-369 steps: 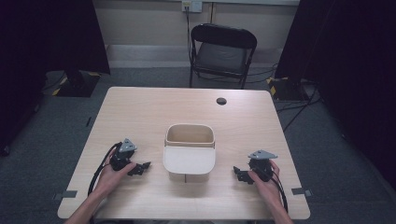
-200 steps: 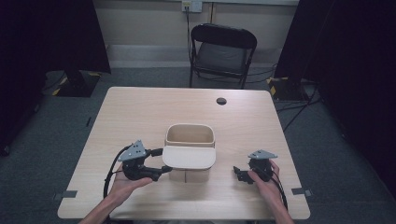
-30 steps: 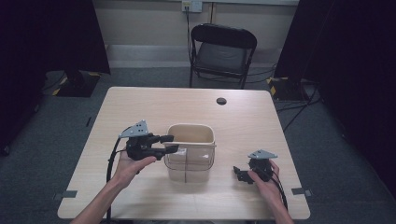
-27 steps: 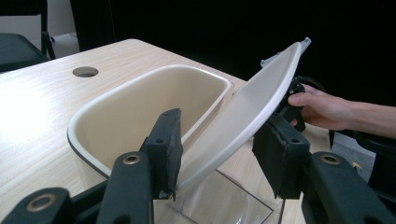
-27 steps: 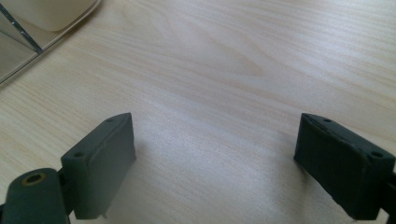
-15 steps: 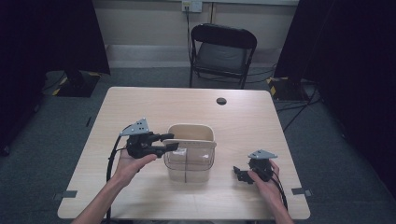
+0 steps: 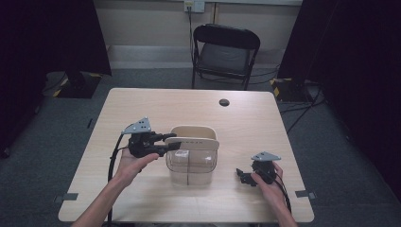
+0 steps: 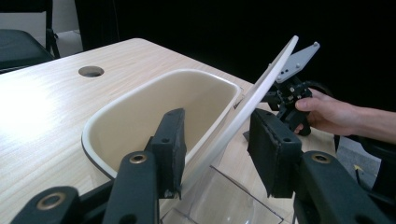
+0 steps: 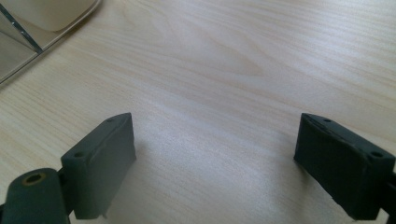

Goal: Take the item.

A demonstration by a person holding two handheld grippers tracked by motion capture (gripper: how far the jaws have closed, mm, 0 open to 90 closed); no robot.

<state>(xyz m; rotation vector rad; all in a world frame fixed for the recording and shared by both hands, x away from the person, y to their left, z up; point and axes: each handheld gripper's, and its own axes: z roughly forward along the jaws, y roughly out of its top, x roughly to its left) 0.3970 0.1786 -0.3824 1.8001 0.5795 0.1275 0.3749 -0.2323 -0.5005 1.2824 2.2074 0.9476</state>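
A clear plastic box (image 7: 191, 166) stands mid-table with a cream tub (image 7: 191, 130) behind it. Its thin white lid (image 7: 191, 142) is raised and tilted. My left gripper (image 7: 173, 142) reaches in from the left, open, with the lid's edge (image 8: 266, 88) passing between its jaws and leaning by the left jaw. The left gripper view shows the tub's rim (image 8: 140, 98) and the clear box (image 8: 224, 200) beneath the jaws. My right gripper (image 7: 242, 176) rests on the table at the front right, open, with bare wood between its jaws (image 9: 215, 154).
A round cable hole (image 7: 224, 102) sits in the far part of the wooden table (image 7: 142, 109). A black folding chair (image 7: 227, 52) stands behind it. The box's corner (image 9: 14, 46) lies to the upper left of the right gripper.
My left gripper moved from the table's left to the box, and the lid has come up off the clear box. Over the last second the lid rose slightly. The right gripper stayed put.
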